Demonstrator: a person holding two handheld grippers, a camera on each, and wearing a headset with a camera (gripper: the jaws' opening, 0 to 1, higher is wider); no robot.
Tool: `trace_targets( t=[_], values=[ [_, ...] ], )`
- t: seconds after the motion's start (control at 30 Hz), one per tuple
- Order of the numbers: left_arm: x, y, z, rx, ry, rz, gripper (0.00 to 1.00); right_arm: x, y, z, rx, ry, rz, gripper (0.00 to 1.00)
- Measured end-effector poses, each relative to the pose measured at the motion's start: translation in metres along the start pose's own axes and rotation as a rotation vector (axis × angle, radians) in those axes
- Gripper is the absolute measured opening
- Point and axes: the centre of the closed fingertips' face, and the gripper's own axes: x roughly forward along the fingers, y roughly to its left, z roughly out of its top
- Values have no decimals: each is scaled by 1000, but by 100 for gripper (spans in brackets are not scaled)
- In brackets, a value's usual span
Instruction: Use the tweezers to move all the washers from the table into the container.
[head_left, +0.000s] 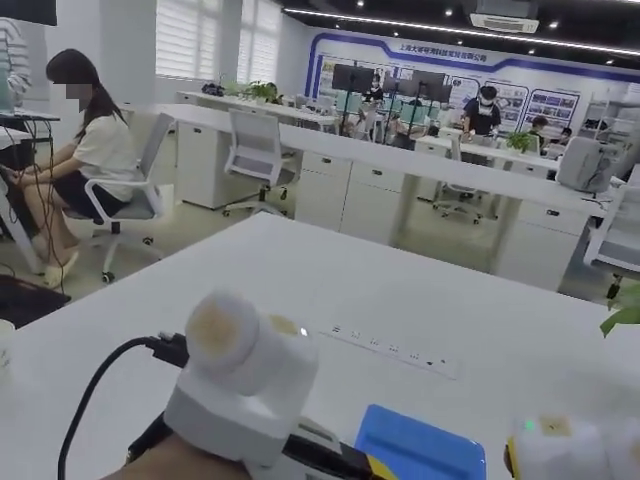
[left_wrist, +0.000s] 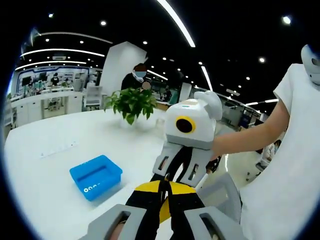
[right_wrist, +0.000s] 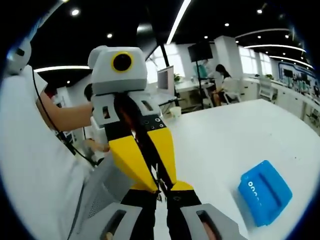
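**Figure: Grippers tip to tip beside the blue container**

The left gripper (right_wrist: 161, 185) and the right gripper (left_wrist: 167, 181) face each other above the white table (head_left: 300, 280), with their tips meeting. Both pairs of jaws stand narrow, drawn almost together. Whether anything is pinched between them cannot be told.

The blue container (left_wrist: 110, 181) rests on the table at 8 o'clock in the left gripper view and at 4 o'clock in the right gripper view. It is a shallow rectangular tray with its mouth upward. In the left gripper view its long axis runs from about 8 to 2 o'clock. Pale ring marks (left_wrist: 90, 189) on its side wall are too small to identify.

Judged from the task, the washers should be light, hard, flat and slippery, and are best nipped across the rim. The tweezers should be stiff yet springy, and are best held near mid-length.
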Motion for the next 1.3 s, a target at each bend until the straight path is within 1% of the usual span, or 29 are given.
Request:
trace_targets(
  t=[0.13,0.2,0.23,0.3,0.47,0.67,0.73,0.77,0.83,0.97,1.03,1.17,1.3],
  values=[
    [-3,3,1,-11,-12,-2,0,1,2,1,-17,-4,1,3],
    [-4,6,2,-30,-23,2,0,-1,0,1,-1,-4,1,4],
    [-5,8,3,-40,-36,12,0,-2,0,2,10,-9,0,4],
    [-6,9,5,-43,-48,9,0,-5,0,4,23,-21,-1,4],
    [-5,8,10,-19,-61,4,0,-7,-1,8,24,-33,-7,4],
    [-4,12,15,-14,-73,1,0,-10,-6,11,33,-36,-22,4],
    [-5,12,18,-11,-75,-5,0,-11,-6,13,29,-38,-22,4],
    [-5,12,20,-10,-76,-4,0,-12,-7,16,21,-45,-30,4],
    [-7,14,25,-2,-77,-2,0,-13,-9,21,25,-53,-33,4],
    [-10,15,33,16,-95,5,0,-16,-10,30,20,-63,-46,4],
    [-9,17,37,13,-112,11,0,-19,-13,32,12,-65,-60,4],
    [-8,18,41,5,-124,7,0,-24,-15,32,12,-74,-67,4],
    [-6,18,41,15,-113,0,0,-26,-16,29,32,-95,-74,4]
  ],
)
